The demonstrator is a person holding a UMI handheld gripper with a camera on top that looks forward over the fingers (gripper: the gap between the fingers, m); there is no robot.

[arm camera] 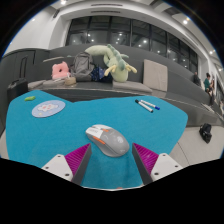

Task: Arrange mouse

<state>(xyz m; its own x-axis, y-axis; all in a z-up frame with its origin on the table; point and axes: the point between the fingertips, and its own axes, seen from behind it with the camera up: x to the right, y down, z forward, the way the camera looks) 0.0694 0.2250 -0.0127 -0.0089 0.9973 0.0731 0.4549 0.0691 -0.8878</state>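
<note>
place: looks like an office or lab
clues: big windows (pixel 130 32) across the top, ceiling lights, grey table (pixel 185 105)

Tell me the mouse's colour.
Light grey mouse with an orange wheel, seen in the gripper view.

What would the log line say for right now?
gripper: open | mouse: on blue mat, between fingertips, not gripped | step: closing in to grasp

— Between the fingers? Grey mouse (pixel 107 139) with orange trim, lying on teal mat (pixel 60 135), gaps either side of spread claw (pixel 110 160).
— Farther off? Round disc (pixel 48 108) at ten o'clock, markers (pixel 147 104) at one o'clock.
</note>
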